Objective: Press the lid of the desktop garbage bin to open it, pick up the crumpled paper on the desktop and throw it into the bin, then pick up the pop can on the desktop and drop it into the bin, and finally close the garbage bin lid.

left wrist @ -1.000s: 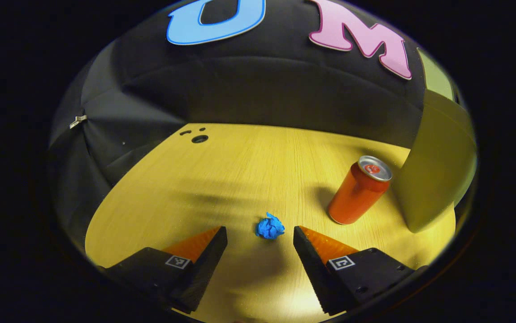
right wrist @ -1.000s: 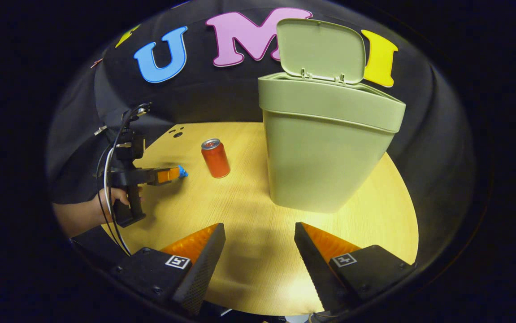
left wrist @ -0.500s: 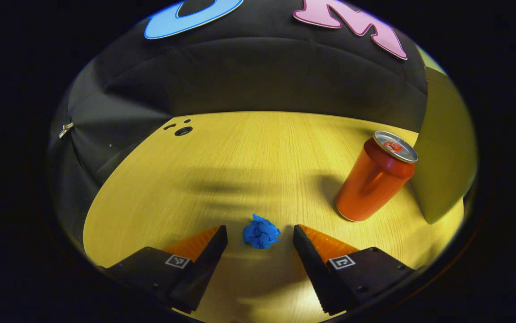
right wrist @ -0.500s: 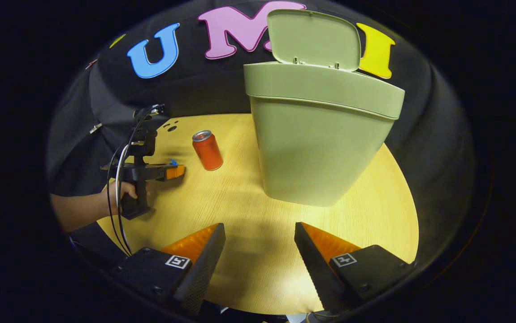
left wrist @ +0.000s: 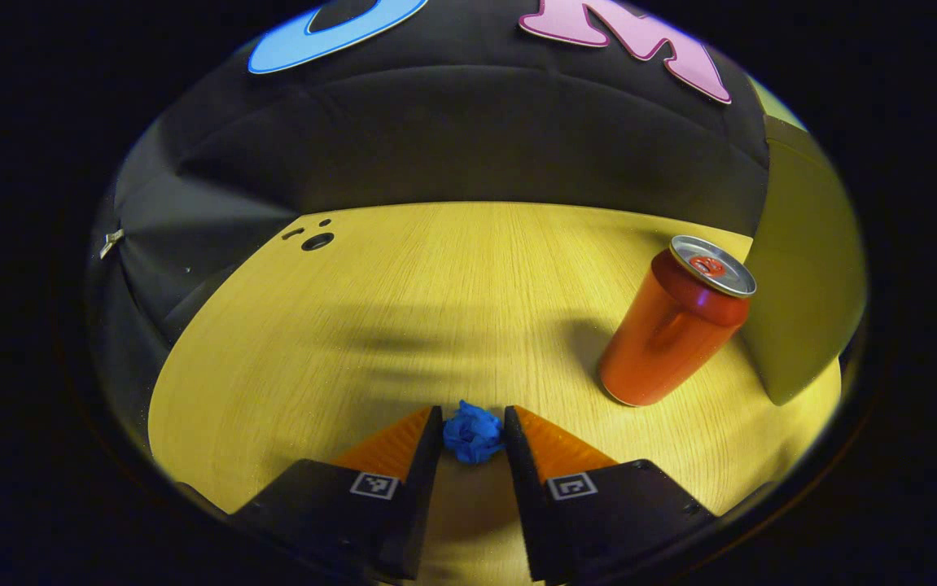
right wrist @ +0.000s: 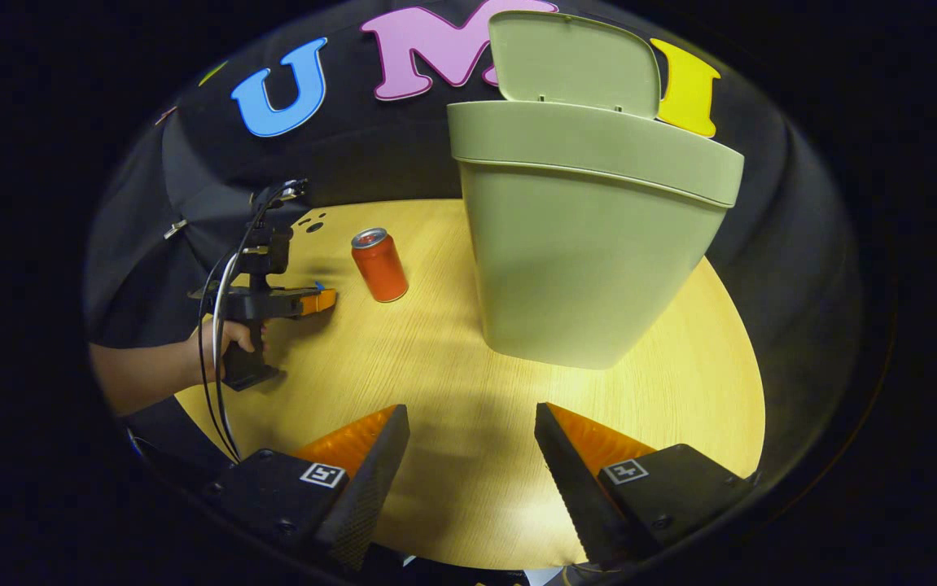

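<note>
Your left gripper point(left wrist: 473, 423): both fingers pressed against the blue crumpled paper point(left wrist: 473, 434) on the wooden desktop point(left wrist: 435, 285). Pop can point(left wrist: 674, 321): upright, beside the green bin point(left wrist: 802, 268).

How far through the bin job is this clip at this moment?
Done: the bin stands with its lid up. In hand: the left tool has both fingers against the blue paper ball, which sits on the table. Left: dropping the paper in, binning the upright can, closing the lid. The right tool hangs open, empty.
</note>
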Demonstrator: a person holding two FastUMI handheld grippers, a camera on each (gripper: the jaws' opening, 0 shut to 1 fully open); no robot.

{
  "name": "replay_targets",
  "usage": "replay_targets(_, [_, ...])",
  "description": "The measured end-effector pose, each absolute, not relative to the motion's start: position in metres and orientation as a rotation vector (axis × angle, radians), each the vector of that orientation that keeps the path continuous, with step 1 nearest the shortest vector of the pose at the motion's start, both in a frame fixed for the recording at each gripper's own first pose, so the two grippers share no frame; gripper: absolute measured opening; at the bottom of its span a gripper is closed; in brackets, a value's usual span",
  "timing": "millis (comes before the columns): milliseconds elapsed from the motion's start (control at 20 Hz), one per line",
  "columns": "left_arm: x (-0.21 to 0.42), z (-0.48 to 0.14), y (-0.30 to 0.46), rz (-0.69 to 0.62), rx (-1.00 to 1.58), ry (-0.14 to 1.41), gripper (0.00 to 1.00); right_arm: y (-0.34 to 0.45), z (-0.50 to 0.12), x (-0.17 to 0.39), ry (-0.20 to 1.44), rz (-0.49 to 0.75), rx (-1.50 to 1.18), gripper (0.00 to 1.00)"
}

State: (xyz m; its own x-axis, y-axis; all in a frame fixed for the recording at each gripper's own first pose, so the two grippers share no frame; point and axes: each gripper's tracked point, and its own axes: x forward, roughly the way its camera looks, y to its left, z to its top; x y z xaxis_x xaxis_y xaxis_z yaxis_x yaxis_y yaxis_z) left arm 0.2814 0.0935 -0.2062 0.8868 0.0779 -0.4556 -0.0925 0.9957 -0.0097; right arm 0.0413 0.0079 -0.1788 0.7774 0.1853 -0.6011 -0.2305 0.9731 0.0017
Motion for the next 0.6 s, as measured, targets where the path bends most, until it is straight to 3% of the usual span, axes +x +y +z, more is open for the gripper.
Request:
replay_targets(100, [0.282, -0.206, 0.092, 0.090, -0.040, 0.466, 0.41, 0.009, -0.179, 0.040, 0.641, 0.231, -0.079, 0.98])
replay_targets(150, [0.281, -0.206, 0.091, 0.089, -0.049, 0.462, 0.43, 0.009, -0.178, 0.040, 0.639, 0.232, -0.078, 0.98])
replay_targets(250, [0.279, -0.204, 0.092, 0.088, -0.062, 0.457, 0.36, 0.007, -0.177, 0.040, 0.635, 0.229, -0.078, 0.98])
replay_targets(400, [0.276, -0.192, 0.091, 0.088, -0.072, 0.426, 0.39, 0.006, -0.175, 0.043, 0.624, 0.225, -0.071, 0.98])
replay_targets(450, [0.274, -0.185, 0.093, 0.091, -0.064, 0.409, 0.31, 0.007, -0.175, 0.043, 0.623, 0.224, -0.070, 0.98])
replay_targets(600, [0.267, -0.156, 0.094, 0.085, -0.056, 0.356, 0.35, 0.012, -0.175, 0.042, 0.618, 0.236, -0.066, 0.98])
